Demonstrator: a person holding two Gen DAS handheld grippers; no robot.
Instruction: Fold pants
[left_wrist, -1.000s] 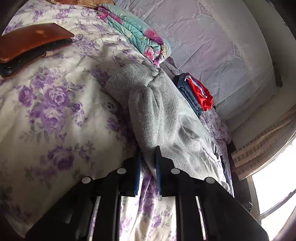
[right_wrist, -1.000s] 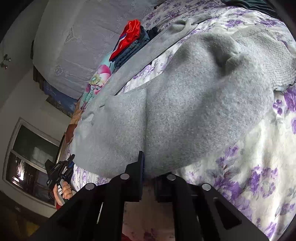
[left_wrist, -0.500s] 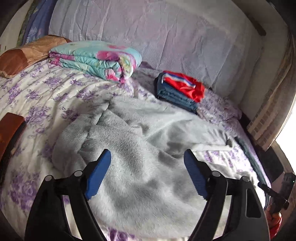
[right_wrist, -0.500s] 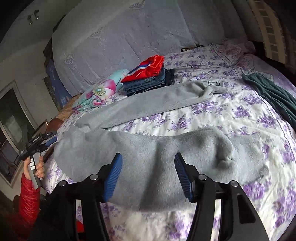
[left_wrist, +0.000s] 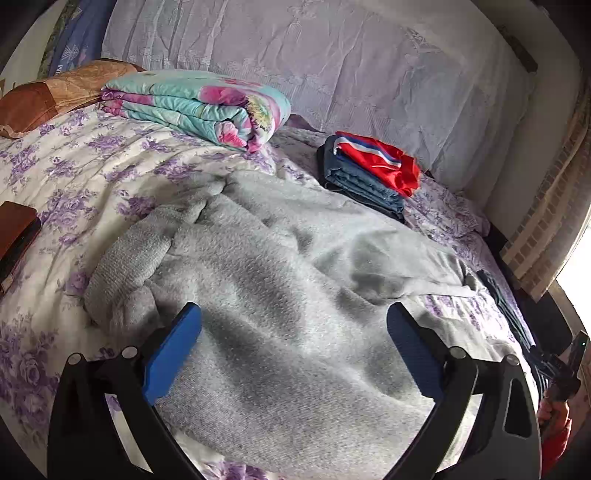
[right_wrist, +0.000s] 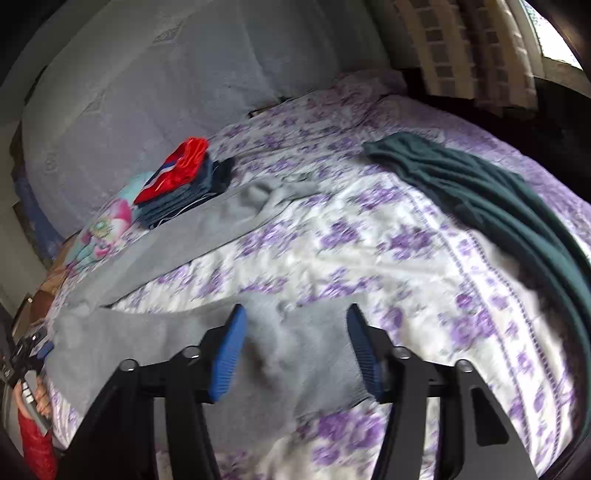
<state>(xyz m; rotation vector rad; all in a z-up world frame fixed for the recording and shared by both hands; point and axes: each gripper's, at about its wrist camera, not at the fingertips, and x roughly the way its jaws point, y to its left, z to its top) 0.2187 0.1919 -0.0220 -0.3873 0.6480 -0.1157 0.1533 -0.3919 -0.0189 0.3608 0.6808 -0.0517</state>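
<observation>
Grey fleece pants (left_wrist: 280, 295) lie spread and rumpled on the purple-flowered bed. In the right wrist view both legs show: one (right_wrist: 207, 229) runs toward the back left, the other (right_wrist: 288, 354) lies under my gripper. My left gripper (left_wrist: 293, 352) is open and empty above the pants' wide part. My right gripper (right_wrist: 295, 350) is open and empty just over the near leg's end.
A folded stack of blue and red clothes (left_wrist: 369, 170) sits by the headboard. A rolled turquoise quilt (left_wrist: 199, 107) lies to its left. Dark green pants (right_wrist: 491, 206) lie on the bed's right side. A brown pillow (left_wrist: 44, 96) is at the far left.
Both grippers were shut on the grey pants a second ago. They have let go, opened wide and pulled back. The right gripper has swung to the right.
</observation>
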